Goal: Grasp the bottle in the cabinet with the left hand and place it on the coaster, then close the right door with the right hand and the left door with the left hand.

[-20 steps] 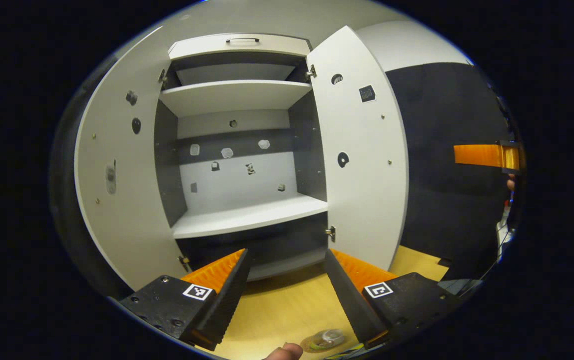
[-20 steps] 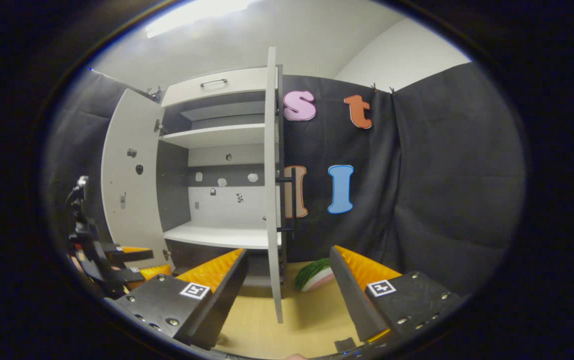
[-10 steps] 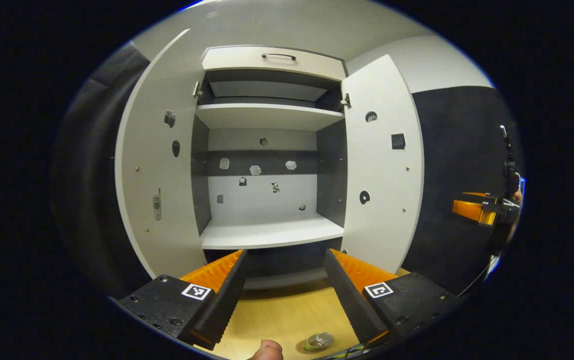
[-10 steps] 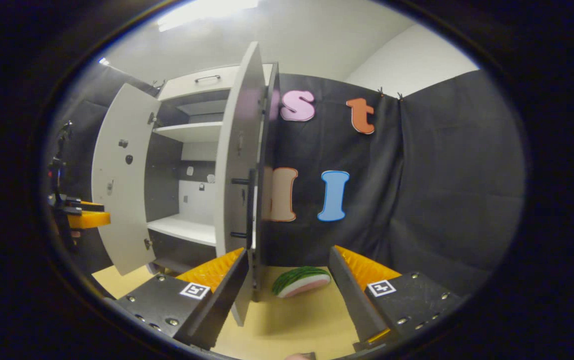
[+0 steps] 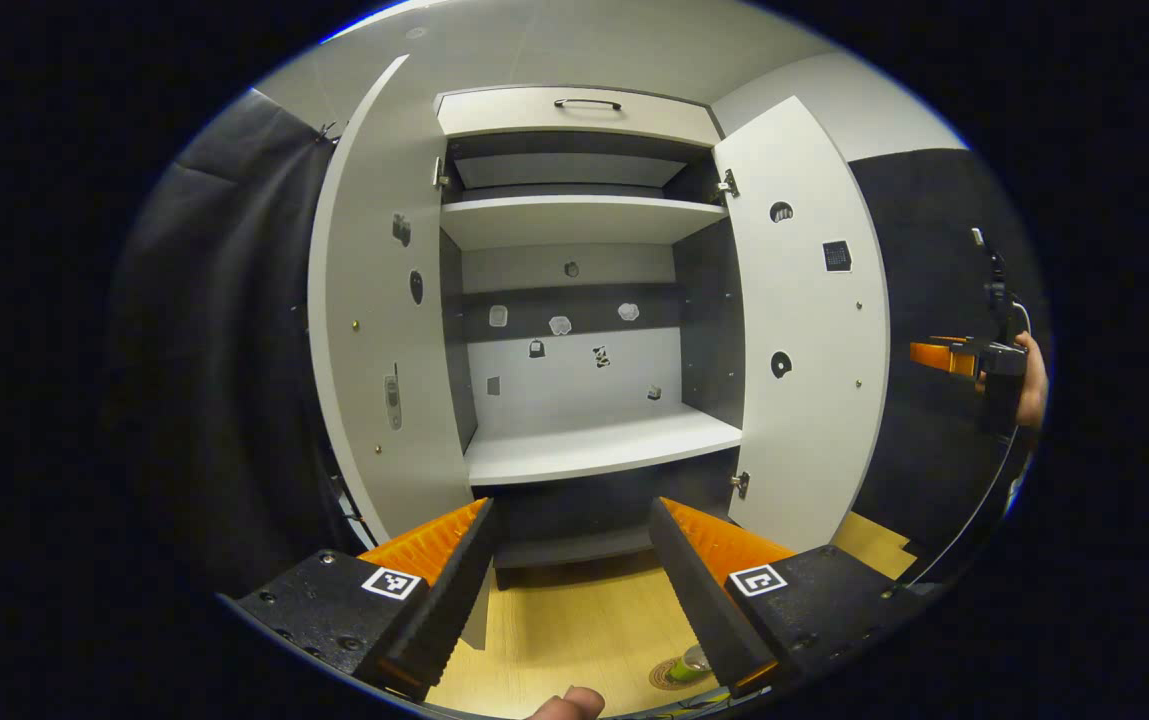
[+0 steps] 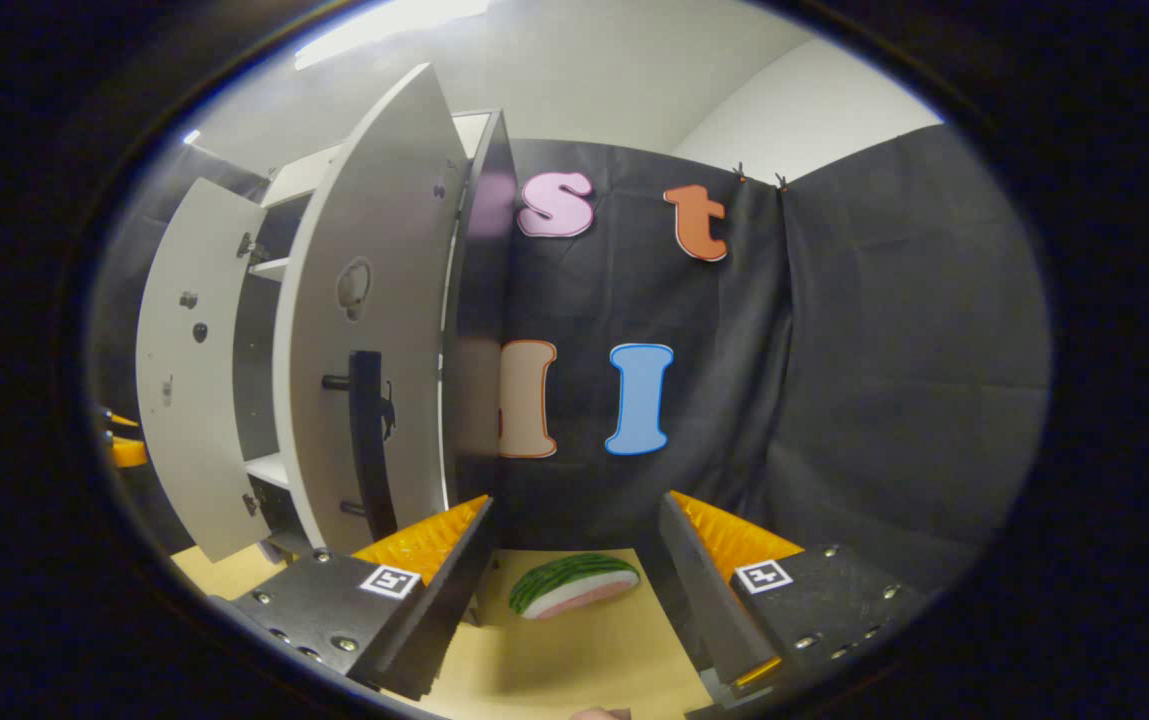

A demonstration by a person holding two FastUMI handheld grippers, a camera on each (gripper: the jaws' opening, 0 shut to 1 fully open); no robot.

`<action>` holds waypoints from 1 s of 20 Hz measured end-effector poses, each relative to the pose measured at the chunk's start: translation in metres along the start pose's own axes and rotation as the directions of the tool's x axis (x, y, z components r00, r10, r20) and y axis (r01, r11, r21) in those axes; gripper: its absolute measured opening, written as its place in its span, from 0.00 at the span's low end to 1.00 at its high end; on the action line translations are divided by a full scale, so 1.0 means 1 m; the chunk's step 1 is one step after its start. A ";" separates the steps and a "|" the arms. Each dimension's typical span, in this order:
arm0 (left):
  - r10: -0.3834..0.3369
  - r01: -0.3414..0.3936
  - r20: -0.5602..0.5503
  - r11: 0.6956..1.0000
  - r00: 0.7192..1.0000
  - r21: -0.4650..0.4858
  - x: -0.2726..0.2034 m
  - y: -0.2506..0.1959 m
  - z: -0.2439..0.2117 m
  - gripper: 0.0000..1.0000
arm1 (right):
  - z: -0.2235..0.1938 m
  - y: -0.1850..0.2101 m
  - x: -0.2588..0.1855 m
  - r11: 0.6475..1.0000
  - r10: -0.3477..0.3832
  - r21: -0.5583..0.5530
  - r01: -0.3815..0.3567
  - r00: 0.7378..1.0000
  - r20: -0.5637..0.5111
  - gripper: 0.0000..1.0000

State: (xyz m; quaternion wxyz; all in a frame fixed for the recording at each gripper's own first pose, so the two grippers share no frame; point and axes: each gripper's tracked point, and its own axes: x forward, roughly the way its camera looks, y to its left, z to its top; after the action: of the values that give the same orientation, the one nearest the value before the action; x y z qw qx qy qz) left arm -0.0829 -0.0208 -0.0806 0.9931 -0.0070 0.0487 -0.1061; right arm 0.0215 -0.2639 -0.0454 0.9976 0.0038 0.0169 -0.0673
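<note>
Bottle [image 5: 691, 663]: upright on the coaster [image 5: 672, 676], long axis vertical, at the tabletop's [image 5: 574, 630] near edge, partly hidden by the left tool's finger.
Left tool [image 5: 568, 590]: wide, empty, facing the open cabinet [image 5: 584, 300].
Right tool [image 6: 574, 590]: wide, empty, beside the right door [image 6: 374, 330], half swung.
Left door [image 5: 374, 330]: open.

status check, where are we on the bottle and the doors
Left gripper open, empty, facing the cabinet. Right gripper open beside the right door. Bottle on coaster; both doors open. Watermelon slice on the table, clear of the door.
</note>
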 end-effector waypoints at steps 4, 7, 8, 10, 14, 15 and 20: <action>0.025 -0.024 0.019 0.999 1.000 -0.021 -0.011 0.013 0.007 0.96 | 0.004 0.029 0.022 0.998 0.052 0.019 -0.052 0.999 -0.009 0.99; 0.062 -0.062 0.025 0.998 0.998 -0.005 -0.020 0.032 0.011 0.96 | 0.003 0.071 0.030 0.987 0.153 0.051 -0.151 0.988 -0.023 0.99; 0.069 -0.069 0.036 0.998 0.997 -0.004 -0.023 0.039 0.014 0.96 | 0.001 0.077 0.030 0.988 0.152 0.033 -0.151 0.988 -0.025 0.99; 0.096 -0.095 0.049 0.995 0.994 -0.014 -0.028 0.054 0.016 0.95 | 0.007 0.077 0.035 0.993 0.114 -0.005 -0.114 0.993 -0.010 0.84; 0.152 -0.150 0.028 0.987 0.988 -0.063 -0.033 0.084 0.014 0.96 | 0.004 0.079 0.031 0.997 0.074 0.026 -0.073 0.997 -0.030 0.83; 0.154 -0.152 0.022 0.985 0.988 -0.077 -0.034 0.088 0.013 0.97 | 0.006 0.080 0.031 0.997 0.072 0.021 -0.071 0.997 -0.028 0.87; 0.190 -0.188 0.012 0.975 0.982 -0.118 -0.035 0.113 0.018 0.96 | 0.006 0.097 0.031 0.996 0.082 0.029 -0.081 0.996 -0.023 0.84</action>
State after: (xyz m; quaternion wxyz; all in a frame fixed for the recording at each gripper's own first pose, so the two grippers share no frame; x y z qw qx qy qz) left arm -0.0911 0.0965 -0.0624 0.9971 -0.0614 0.0436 -0.0080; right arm 0.0654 -0.1721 -0.0395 0.9991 0.0193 0.0278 -0.0266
